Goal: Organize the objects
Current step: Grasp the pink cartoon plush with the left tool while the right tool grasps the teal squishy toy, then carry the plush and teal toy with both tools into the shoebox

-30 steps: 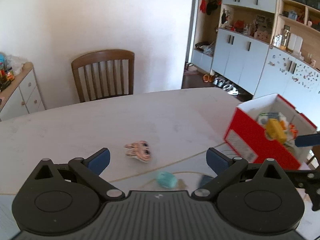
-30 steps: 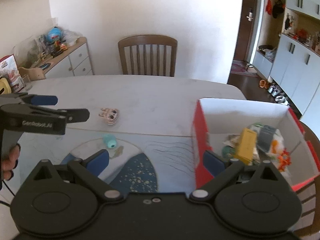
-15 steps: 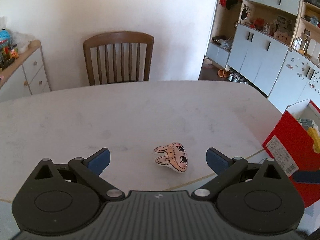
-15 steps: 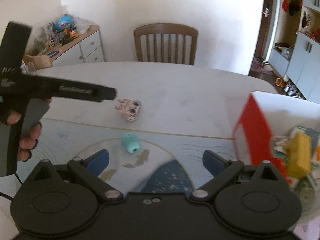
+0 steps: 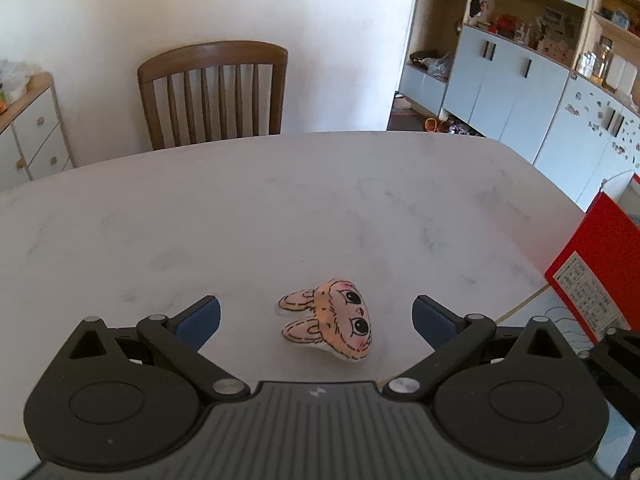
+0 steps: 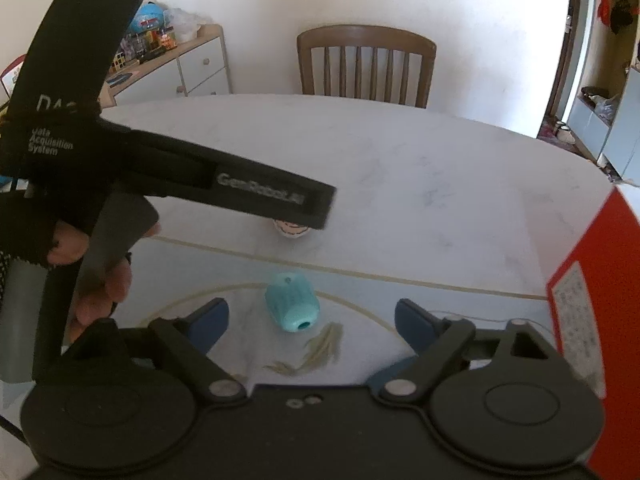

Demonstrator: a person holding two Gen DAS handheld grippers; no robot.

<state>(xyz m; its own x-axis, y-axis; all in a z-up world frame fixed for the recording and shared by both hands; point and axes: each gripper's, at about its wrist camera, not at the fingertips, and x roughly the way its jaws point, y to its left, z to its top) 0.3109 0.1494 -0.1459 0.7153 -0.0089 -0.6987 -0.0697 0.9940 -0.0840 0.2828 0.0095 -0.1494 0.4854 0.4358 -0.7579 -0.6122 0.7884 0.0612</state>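
A small pink bunny-face plush (image 5: 330, 318) lies on the white marble table (image 5: 280, 208), between the open fingers of my left gripper (image 5: 316, 320), untouched. In the right wrist view the plush (image 6: 291, 231) is mostly hidden under the left gripper's body (image 6: 224, 184). A teal ribbed cylinder (image 6: 292, 307) lies on the printed mat, between the open fingers of my right gripper (image 6: 312, 318). The red box (image 6: 596, 292) stands at the right, also in the left wrist view (image 5: 600, 268).
A wooden chair (image 5: 214, 92) stands at the table's far side. A low white sideboard (image 6: 176, 68) with clutter is at the left. Blue-grey cupboards (image 5: 516, 84) line the right wall. A hand (image 6: 92, 264) holds the left gripper.
My left gripper has moved forward over the mat to bracket the bunny plush. My right gripper has swung left from the red box to bracket the teal cylinder.
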